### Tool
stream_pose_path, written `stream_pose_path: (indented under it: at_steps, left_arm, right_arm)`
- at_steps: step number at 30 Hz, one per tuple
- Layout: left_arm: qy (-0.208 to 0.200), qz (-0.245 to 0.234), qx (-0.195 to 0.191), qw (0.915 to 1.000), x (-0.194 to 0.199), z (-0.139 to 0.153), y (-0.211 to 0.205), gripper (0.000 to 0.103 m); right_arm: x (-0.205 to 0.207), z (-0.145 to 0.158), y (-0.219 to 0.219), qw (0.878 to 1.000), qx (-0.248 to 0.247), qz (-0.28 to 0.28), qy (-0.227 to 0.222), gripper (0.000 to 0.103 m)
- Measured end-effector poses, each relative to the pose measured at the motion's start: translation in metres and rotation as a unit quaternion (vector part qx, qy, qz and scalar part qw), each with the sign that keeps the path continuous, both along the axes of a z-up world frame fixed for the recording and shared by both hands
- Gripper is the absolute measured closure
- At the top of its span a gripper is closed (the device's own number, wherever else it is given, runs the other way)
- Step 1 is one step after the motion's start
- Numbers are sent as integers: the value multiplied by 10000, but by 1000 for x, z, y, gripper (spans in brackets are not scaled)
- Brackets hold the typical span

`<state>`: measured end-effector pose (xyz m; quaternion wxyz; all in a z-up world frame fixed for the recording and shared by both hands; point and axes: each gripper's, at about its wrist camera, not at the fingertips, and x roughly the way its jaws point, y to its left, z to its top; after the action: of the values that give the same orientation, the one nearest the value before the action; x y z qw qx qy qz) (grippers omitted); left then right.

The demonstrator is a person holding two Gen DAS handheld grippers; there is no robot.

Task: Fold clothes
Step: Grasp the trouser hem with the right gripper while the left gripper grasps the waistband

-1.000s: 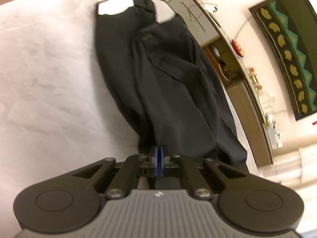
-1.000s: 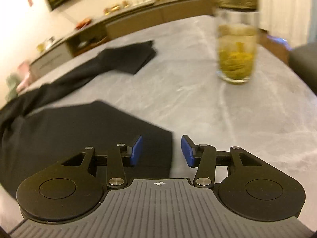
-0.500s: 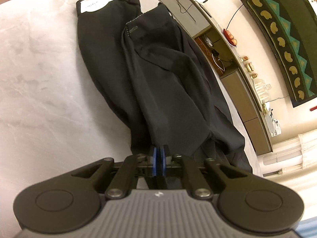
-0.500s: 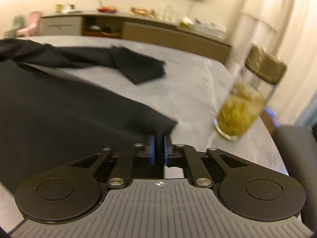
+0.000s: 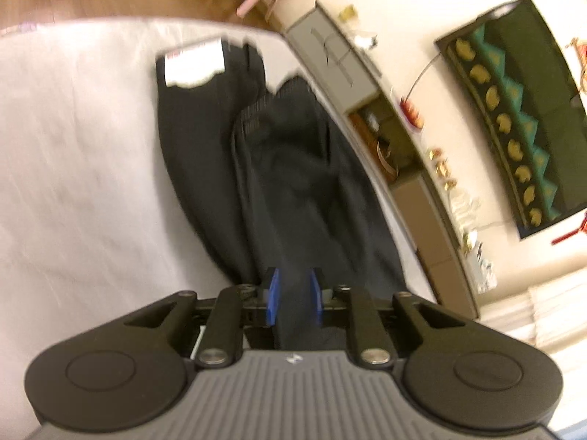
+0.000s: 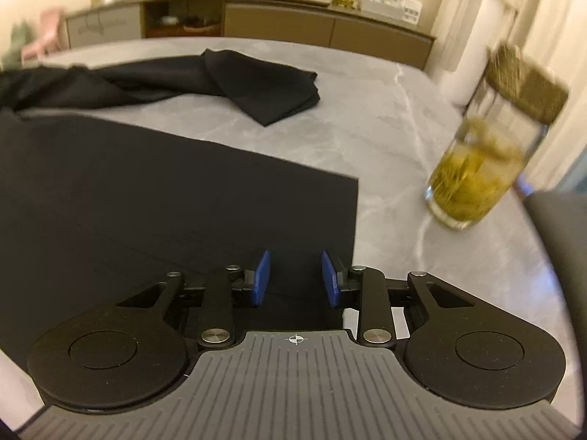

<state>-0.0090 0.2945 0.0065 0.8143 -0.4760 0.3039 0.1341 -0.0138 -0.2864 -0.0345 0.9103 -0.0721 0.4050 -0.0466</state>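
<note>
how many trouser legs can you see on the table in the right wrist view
2. One leg lies flat just ahead of the right gripper, its hem under the opening jaws. The other leg lies rumpled farther back, hem folded over. More cloth may be hidden past the left edge.

black trousers (image 5: 293, 183) (grey marbled table (image 6: 403, 117))

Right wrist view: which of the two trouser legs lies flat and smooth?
The near trouser leg, spread flat with a straight hem edge just ahead of the right tongs. The far trouser leg is twisted, its end folded over.
</note>
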Motion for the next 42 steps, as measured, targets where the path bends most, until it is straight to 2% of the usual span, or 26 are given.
stream_pose_path:
  at_steps: [1, 2, 4, 5, 8, 10, 12, 14, 15, 17, 19, 20, 21, 22, 23, 24, 26, 28, 32, 34, 35, 37, 38, 39, 40, 42]
  left_arm:
    - [-8, 117, 17, 9999, -1, 2, 8, 83]
    - [-15, 235, 35, 9997, -3, 4, 17, 81]
    - [96, 462, -15, 9989, 6, 1, 38, 69]
    - [156, 571, -64, 9982, 13, -2, 49, 67]
    - [311, 840, -191, 9958, 30, -15, 81, 65]
    - [290, 1041, -238, 9939, 33, -22, 97, 65]
    - [150, 1114, -398, 9929, 32, -27, 109, 64]
    - [73, 1006, -408, 9941, 35, -27, 113, 60]
    - [120, 912, -328, 9952, 39, -28, 113, 60]
    - [321, 805, -94, 9962, 47, -29, 111, 60]
    - [478, 698, 119, 9963, 53, -31, 113, 60]
    - [528, 656, 212, 9962, 55, -32, 114, 60]
    - [583, 623, 275, 9960, 57, -33, 116, 59]
    - [622, 582, 285, 9960, 59, -35, 118, 60]
    - [660, 524, 261, 9961, 60, -37, 121, 59]
    - [670, 478, 237, 9963, 60, -38, 122, 59]
    - [681, 398, 198, 9967, 62, -41, 126, 59]
    - [678, 394, 125, 9968, 62, -43, 129, 59]
    - [653, 343, 54, 9973, 62, -46, 128, 54]
    - [670, 252, 163, 9973, 64, -48, 126, 52]
    - [687, 210, 242, 9971, 66, -49, 125, 51]
    - [704, 152, 439, 9964, 68, -47, 120, 52]
    - [712, 130, 530, 9960, 70, -46, 118, 52]
    - [709, 88, 624, 9955, 71, -46, 114, 54]
    - [712, 32, 725, 9948, 73, -45, 111, 71]
    - [644, -182, 980, 9929, 76, -43, 102, 93]
  right_arm:
    - [-2, 7, 4, 9999, 84, -5, -79, 58]
    - [-5, 16, 7, 9994, 283, -30, -175, 54]
    - [0, 27, 13, 9972, 696, -38, -286, 54]
    - [4, 37, 23, 9960, 823, 56, -338, 54]
    - [12, 74, 91, 9929, 743, 771, -521, 52]
    - [8, 97, 161, 9831, 731, 1582, -560, 49]
    - [1, 112, 251, 9595, 643, 2673, -612, 42]
    - [-7, 116, 328, 9276, 517, 3635, -685, 31]
    - [-7, 113, 367, 9119, 426, 4014, -740, 27]
    - [-2, 100, 438, 8862, 190, 4566, -764, 27]
    - [11, 79, 498, 8678, -51, 4931, -604, 29]
    - [20, 69, 518, 8623, -147, 5039, -468, 33]
    - [29, 60, 534, 8605, -235, 5081, -304, 50]
    - [40, 52, 545, 8605, -309, 5083, -133, 90]
    - [56, 48, 547, 8675, -239, 4969, 3, 103]
    - [70, 53, 540, 8803, 37, 4744, 25, 103]
    - [95, 78, 506, 9060, 942, 4125, -96, 103]
    - [113, 97, 475, 9238, 1515, 3506, -264, 103]
    - [134, 109, 445, 9533, 1072, 2777, -513, 103]
    - [142, 104, 432, 9632, 933, 2463, -537, 103]
    - [139, 101, 431, 9640, 987, 2416, -510, 103]
    - [120, 94, 438, 9549, 1144, 2711, -390, 93]
    - [107, 89, 448, 9489, 1103, 2933, -374, 83]
    - [94, 84, 461, 9421, 986, 3180, -390, 55]
    - [80, 78, 474, 9346, 868, 3425, -406, 35]
    - [61, 63, 497, 9227, 474, 3789, -534, 27]
